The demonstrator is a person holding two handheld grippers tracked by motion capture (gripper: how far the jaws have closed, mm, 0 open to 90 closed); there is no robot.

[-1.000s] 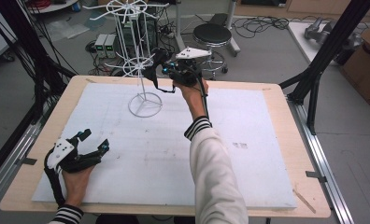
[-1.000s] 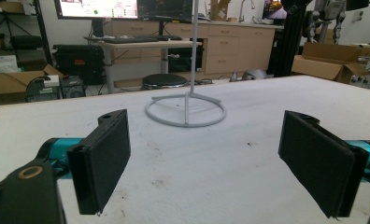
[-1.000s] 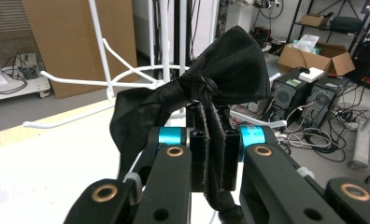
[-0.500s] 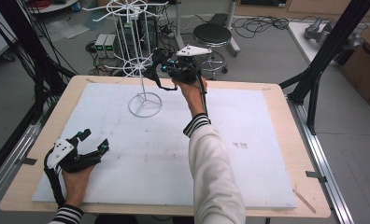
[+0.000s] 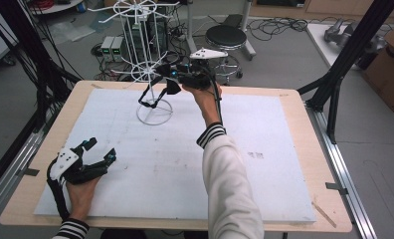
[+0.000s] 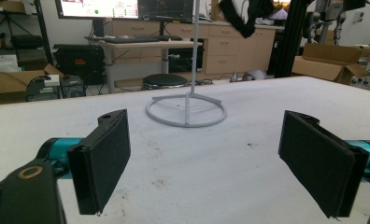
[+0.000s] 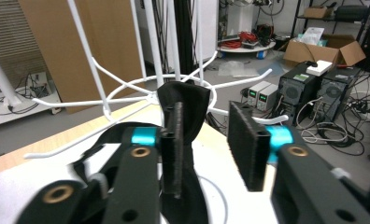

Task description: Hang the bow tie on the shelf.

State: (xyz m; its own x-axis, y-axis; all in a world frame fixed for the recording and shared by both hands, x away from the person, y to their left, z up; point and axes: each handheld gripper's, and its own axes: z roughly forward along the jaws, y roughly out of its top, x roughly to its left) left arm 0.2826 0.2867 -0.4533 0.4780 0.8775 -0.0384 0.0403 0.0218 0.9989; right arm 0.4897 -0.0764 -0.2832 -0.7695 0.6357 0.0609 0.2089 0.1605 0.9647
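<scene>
I hold my right hand-held gripper (image 5: 167, 85) raised at the far side of the worktop (image 5: 294, 149), right beside a white wire rack (image 5: 145, 59). In the right gripper view its two black jaws stand a little apart. A black piece of cloth (image 7: 183, 105) hangs on the rack's lower ring of arms, touching the inner face of one jaw, with a gap between the cloth and the other jaw. I judge the jaws are not clamped on it.

The cloth lies straight ahead of this hand-held gripper, between the jaws and slightly above the pads. Its long axis runs up and down, draped from the wire arm toward the worktop. The wire arms spread outward from the rack's upright pole just behind it. Whether I pull the cloth off or leave it there, the move turns on that narrow gap to the wire.

My left hand-held gripper (image 5: 96, 152) rests low at the near left of the worktop, well apart from the rack. Its jaws are wide apart and hold nothing. In the left gripper view they frame the rack's round base (image 6: 186, 112) far ahead. The right hand is much the nearer one to the cloth.

The worktop is covered by a white, slightly scuffed sheet on a pale wooden board. Beyond it the room holds a round black stool (image 5: 226, 36), computer boxes, cables on the floor and cardboard boxes.
</scene>
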